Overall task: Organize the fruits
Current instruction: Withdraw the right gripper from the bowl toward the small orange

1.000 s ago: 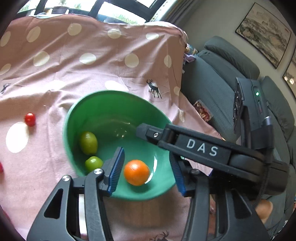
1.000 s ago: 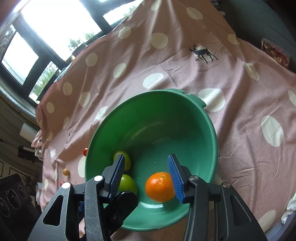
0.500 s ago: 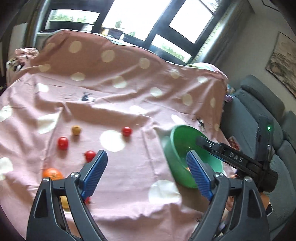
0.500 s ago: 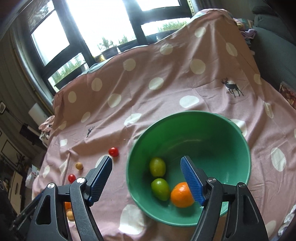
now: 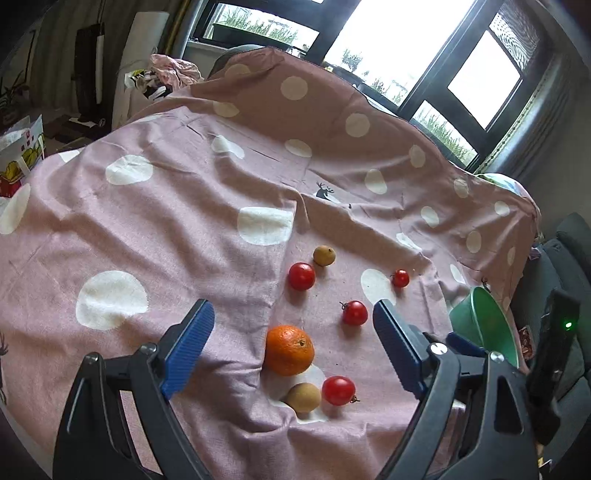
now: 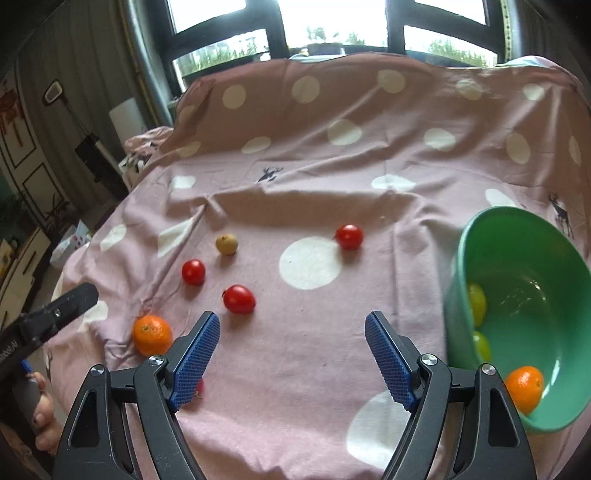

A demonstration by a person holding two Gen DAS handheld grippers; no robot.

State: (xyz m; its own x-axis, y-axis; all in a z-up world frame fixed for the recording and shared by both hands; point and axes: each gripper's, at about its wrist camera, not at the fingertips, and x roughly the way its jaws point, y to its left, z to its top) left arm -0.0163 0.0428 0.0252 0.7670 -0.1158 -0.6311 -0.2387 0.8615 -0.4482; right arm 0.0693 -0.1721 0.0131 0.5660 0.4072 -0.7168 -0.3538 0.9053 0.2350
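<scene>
In the left wrist view my left gripper [image 5: 292, 308] stands open above an orange [image 5: 289, 350] on the pink dotted cloth [image 5: 166, 229], with nothing between its fingers. Several red tomatoes [image 5: 355, 312] and two brown fruits [image 5: 303, 397] lie around it. In the right wrist view the jaws of my right gripper [image 6: 292, 319] are opening over bare cloth, with nothing between them. To their right the green bowl [image 6: 524, 254] holds an orange [image 6: 524, 384] and two green fruits [image 6: 476, 299]. Left of them lie another orange [image 6: 152, 334] and tomatoes [image 6: 239, 299].
The cloth drapes over a raised back edge under the windows [image 6: 332, 22]. A grey sofa [image 5: 569, 236] lies past the bowl [image 5: 480, 325] on the right. A hand [image 6: 40, 424] holding the left gripper shows at the lower left of the right wrist view. Clutter lies beyond the cloth's left edge.
Both grippers swung left, away from the bowl and over the loose fruit, and their jaws widened. An orange that was between the fingers now lies in the bowl.
</scene>
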